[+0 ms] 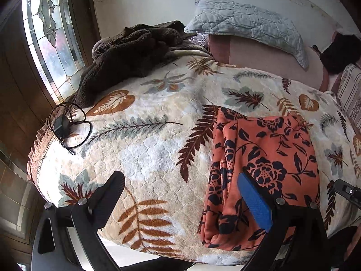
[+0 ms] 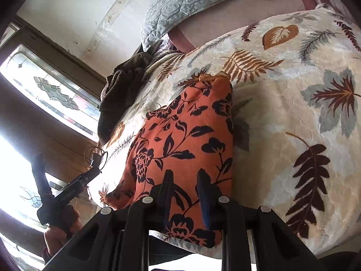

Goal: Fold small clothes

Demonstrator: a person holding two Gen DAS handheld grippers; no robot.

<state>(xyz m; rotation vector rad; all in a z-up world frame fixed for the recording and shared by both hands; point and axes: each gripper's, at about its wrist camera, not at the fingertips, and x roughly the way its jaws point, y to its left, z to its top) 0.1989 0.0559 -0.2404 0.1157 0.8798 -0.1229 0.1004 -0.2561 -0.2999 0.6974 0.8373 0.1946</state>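
Folded orange floral garment (image 2: 180, 149) is laid on bed blanket (image 2: 282, 117), long axis away from viewer; near edge sits w/in narrowed right gripper (image 2: 185, 194), grip unclear; left gripper (image 1: 180, 194) spread wide beside it.

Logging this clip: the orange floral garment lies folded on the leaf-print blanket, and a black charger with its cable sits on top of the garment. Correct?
Not quite. The black charger with its cable is not on the orange floral garment; it lies apart from it on the leaf-print blanket, near the edge by the window, as the left wrist view shows. The garment does lie folded on the blanket.
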